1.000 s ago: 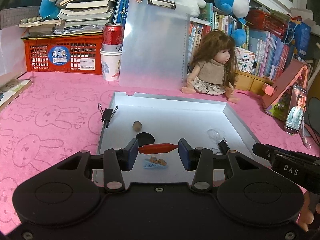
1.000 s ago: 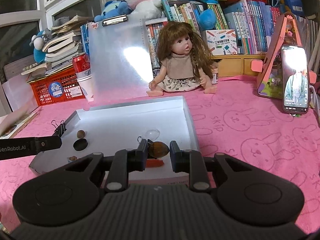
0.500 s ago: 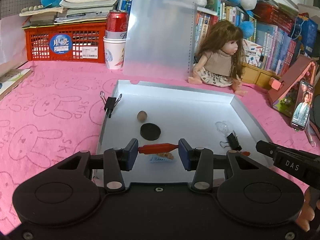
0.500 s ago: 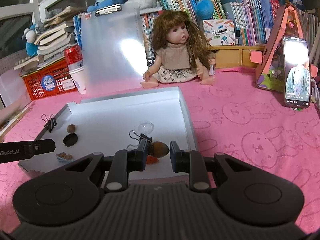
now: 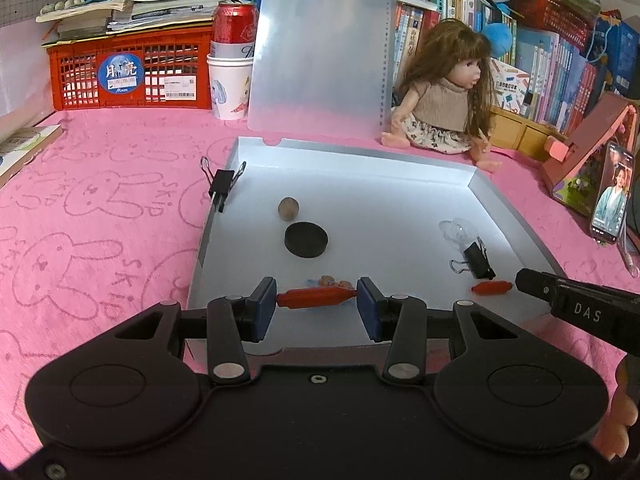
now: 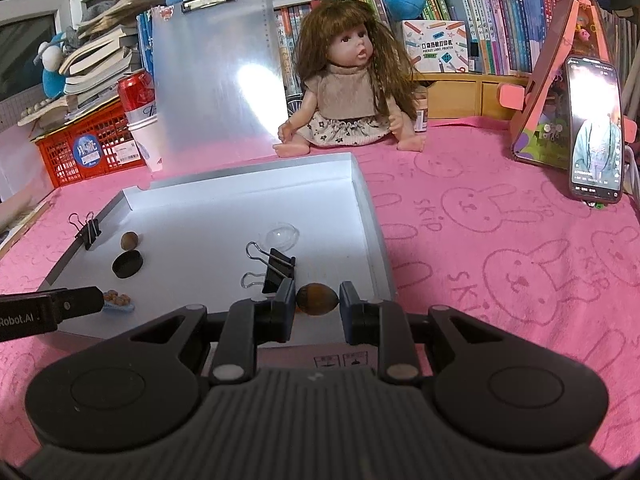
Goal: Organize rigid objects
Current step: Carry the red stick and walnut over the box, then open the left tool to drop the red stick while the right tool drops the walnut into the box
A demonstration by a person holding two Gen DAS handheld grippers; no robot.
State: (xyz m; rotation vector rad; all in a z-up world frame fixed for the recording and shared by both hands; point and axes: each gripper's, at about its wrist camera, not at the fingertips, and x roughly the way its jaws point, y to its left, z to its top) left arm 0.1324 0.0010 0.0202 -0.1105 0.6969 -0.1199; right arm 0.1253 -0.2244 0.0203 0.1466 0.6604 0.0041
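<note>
Pink tabletop is carrying a white tray (image 5: 512,216); above its near edge, left gripper (image 5: 316,300) is clamping a red stick (image 5: 316,298) crosswise, right gripper (image 6: 317,306) is pinching a brown nut (image 6: 317,299).

A pink cloth printed with darker pink rabbit outlines (image 5: 100,208) covers the desk, and on it lies a shallow white cardboard tray (image 5: 516,220). In the tray are a flat black round disc (image 5: 306,239), a brown round nut (image 5: 288,208) and a red sausage-shaped piece (image 5: 491,287). Behind stands an orange-red plastic crate with a blue round sticker (image 5: 120,68).
</note>
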